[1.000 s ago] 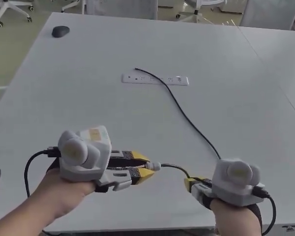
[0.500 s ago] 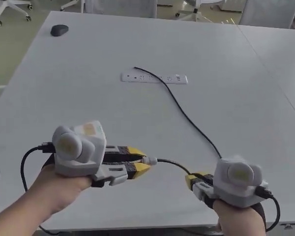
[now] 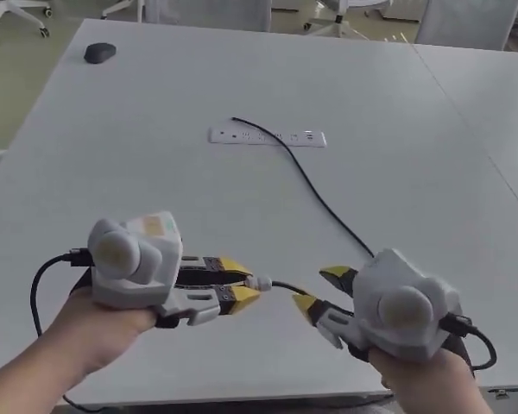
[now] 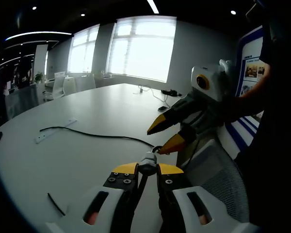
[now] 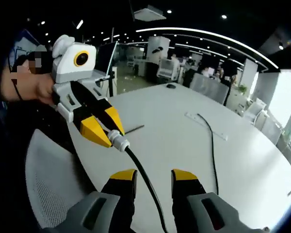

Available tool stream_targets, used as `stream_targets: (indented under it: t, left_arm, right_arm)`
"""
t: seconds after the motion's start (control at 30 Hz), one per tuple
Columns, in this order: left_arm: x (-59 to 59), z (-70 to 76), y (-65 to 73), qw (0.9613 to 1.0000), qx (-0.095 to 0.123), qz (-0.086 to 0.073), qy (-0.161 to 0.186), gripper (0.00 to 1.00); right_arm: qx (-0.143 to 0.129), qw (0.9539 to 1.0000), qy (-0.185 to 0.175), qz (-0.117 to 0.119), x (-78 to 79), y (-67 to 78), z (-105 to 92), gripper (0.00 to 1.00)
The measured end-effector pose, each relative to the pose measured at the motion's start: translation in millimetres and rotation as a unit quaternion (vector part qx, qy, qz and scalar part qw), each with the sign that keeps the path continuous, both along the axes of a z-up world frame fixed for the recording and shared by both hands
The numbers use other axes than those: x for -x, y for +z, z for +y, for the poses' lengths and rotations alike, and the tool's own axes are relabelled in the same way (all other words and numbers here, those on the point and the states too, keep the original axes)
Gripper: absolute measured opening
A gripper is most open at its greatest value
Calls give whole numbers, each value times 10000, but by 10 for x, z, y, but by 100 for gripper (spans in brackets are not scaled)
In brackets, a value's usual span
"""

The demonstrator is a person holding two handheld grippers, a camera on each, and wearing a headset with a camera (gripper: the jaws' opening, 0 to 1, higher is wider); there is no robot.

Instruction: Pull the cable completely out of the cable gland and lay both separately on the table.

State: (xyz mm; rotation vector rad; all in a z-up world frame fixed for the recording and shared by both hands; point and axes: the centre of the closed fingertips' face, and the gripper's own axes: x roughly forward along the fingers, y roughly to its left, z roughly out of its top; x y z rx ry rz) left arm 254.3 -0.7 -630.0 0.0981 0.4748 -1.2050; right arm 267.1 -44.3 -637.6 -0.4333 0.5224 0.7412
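Observation:
My left gripper (image 3: 249,283) is shut on the white cable gland (image 3: 259,281), just above the near edge of the table. A black cable (image 3: 315,197) leaves the gland, passes my right gripper and runs across the table to its free end by the power strip. My right gripper (image 3: 321,291) is open, its yellow-tipped jaws on either side of the cable just right of the gland. In the right gripper view the cable (image 5: 144,175) lies between the parted jaws, and the gland (image 5: 118,140) sits in the left gripper (image 5: 101,127). The left gripper view shows the gland (image 4: 148,159) pinched and the right gripper (image 4: 166,135) open.
A white power strip (image 3: 267,136) lies at mid-table, next to the cable's far end. A dark mouse (image 3: 99,52) sits at the far left corner of the grey table (image 3: 155,155). Office chairs stand beyond the far edge.
My right gripper has opened, rolled, and shifted left toward the gland. My left gripper has drifted slightly left, still holding the gland.

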Motion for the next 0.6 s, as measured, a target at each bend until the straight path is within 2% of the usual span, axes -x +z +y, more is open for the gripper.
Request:
stream_targets:
  t: [0.07,0.13,0.3,0.6]
  left_arm:
    - [-1,3,0,10000,-9,3,2,15]
    - [-11,12,5,10000,-1,5,24,15]
    - [-12,26,-10,10000,-32,13,10,15]
    - [-6,13,-44,9999,-102,6,-70,15]
  right_arm:
    - [263,9990,337,-141,15,24,90,21]
    - [345,9974,586,-225,26,40,176,19]
    - [646,9938,856,-289,20,12,247,13]
    - [1098,9841,1326,-427,86,-72,368,4]
